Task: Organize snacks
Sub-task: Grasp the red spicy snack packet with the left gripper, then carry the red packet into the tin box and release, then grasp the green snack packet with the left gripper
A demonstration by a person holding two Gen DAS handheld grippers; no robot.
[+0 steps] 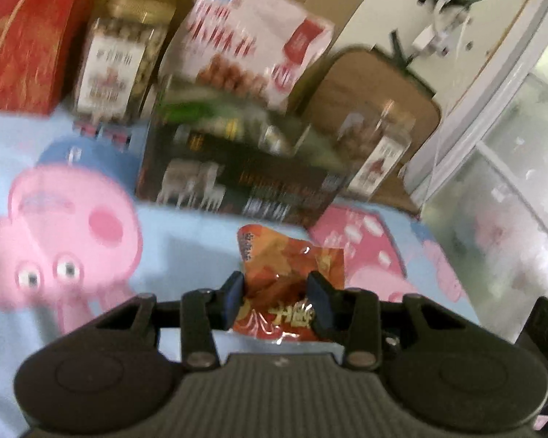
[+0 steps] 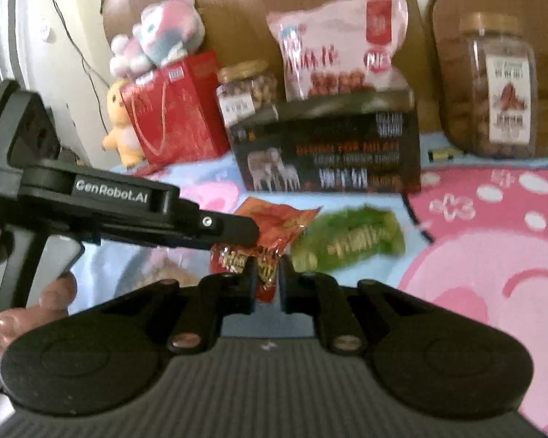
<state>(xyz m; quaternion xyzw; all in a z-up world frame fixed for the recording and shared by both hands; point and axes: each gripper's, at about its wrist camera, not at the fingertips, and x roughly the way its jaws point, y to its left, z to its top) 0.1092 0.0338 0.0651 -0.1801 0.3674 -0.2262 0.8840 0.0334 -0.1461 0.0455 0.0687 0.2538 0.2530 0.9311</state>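
A crinkled red-orange snack packet (image 1: 292, 255) is between the blue pads of my left gripper (image 1: 277, 294), which is shut on it just above the blue cartoon cloth (image 1: 186, 241). In the right wrist view the left gripper (image 2: 243, 231) reaches in from the left and holds that packet (image 2: 285, 222). Its red lower end with yellow lettering (image 2: 265, 277) is pinched between the narrow jaws of my right gripper (image 2: 267, 286); I cannot tell if this is the same packet. A green snack packet (image 2: 347, 241) lies on the cloth just right of it.
Behind stand a dark box (image 2: 328, 153) with a pink-white snack bag (image 2: 339, 43) on it, a small nut jar (image 2: 246, 87), a large jar (image 2: 493, 91), a red gift bag (image 2: 171, 109) and plush toys (image 2: 157, 33). A person's fingers (image 2: 54, 292) hold the left gripper's handle.
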